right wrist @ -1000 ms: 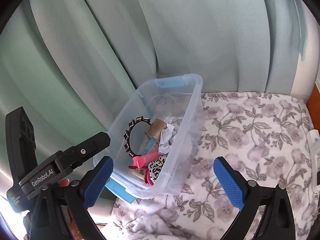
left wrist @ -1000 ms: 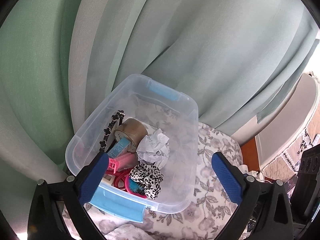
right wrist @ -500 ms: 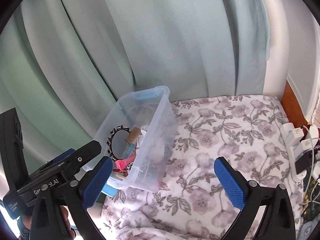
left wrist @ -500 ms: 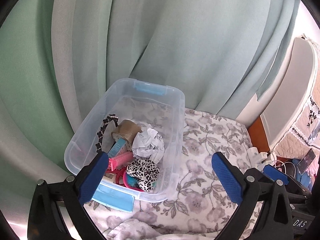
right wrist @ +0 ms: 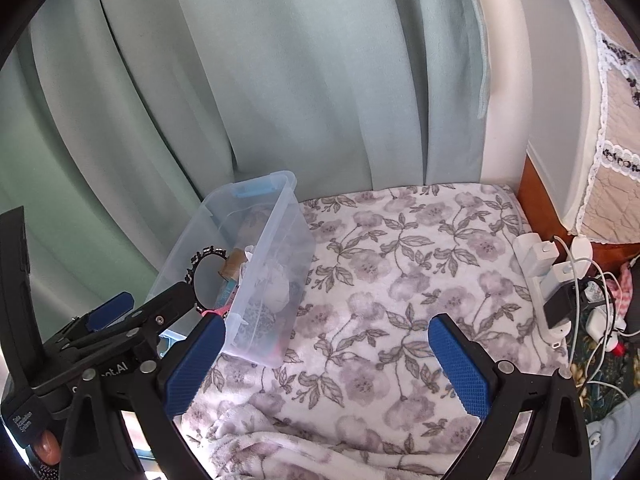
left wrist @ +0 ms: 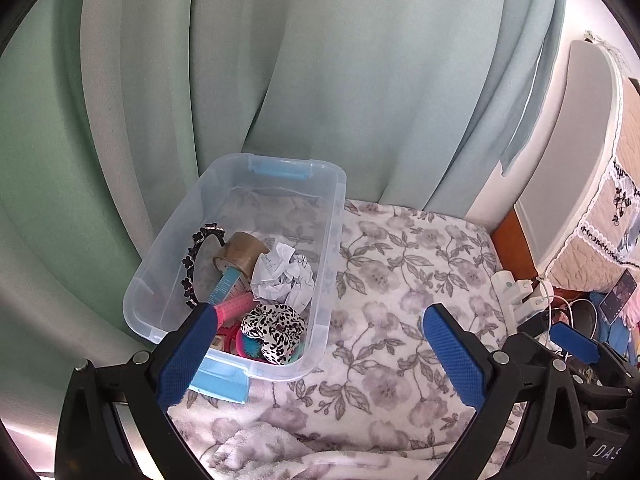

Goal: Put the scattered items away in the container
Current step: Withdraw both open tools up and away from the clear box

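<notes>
Grippers, left [left wrist: 316, 344] and right [right wrist: 326, 356], have drawn back from the bin [left wrist: 336, 216], jaws spread and empty, while tape [left wrist: 240, 256], paper [left wrist: 284, 276] and scrunchie [left wrist: 274, 330] lie inside and the blanket [right wrist: 400, 280] looks bare, so tidying seems finished.

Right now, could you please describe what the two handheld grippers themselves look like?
Both are alike: the left gripper and the right gripper have black plastic arms with silver screws, each ending in blue pads with a fine grid texture. In the right wrist view, the left gripper's black body carries white lettering, only partly readable.
</notes>
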The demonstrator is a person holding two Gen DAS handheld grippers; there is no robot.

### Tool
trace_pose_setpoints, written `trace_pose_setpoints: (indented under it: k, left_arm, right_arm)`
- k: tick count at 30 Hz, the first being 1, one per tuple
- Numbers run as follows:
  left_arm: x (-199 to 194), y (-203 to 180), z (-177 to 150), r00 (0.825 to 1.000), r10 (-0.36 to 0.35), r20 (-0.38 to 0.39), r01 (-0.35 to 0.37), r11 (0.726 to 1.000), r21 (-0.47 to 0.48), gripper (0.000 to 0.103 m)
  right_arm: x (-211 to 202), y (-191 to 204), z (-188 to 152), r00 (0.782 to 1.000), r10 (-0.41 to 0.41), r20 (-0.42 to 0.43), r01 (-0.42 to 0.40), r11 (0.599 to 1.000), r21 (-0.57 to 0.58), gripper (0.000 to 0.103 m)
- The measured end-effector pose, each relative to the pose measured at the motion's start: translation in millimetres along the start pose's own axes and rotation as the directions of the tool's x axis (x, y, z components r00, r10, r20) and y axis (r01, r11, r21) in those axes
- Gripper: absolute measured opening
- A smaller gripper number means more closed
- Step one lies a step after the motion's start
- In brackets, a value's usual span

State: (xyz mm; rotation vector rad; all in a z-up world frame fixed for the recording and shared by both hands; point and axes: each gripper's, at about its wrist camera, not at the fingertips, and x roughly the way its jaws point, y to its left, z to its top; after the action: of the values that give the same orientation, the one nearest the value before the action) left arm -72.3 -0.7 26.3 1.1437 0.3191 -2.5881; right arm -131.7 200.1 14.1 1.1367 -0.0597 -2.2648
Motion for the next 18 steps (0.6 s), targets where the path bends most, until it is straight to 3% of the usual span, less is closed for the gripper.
trace_pose_setpoints:
  k: [9, 18]
  left_arm:
    - [-6, -7, -6, 0.999, 0.031, -0.018, -0.031, 0.999, 0.036, 0.102]
    - [-16, -7, -7, 1.0, 0.018, -0.02, -0.017, 0.999, 0.047, 0.102]
  right_arm:
    - [-11, 1, 0, 0.999, -0.044, -0.008, 0.044, 0.999, 0.008, 0.103]
    - [-21, 4, -1, 0.995, -0.1, -0.018, 0.1, 0.995, -0.009, 0.103]
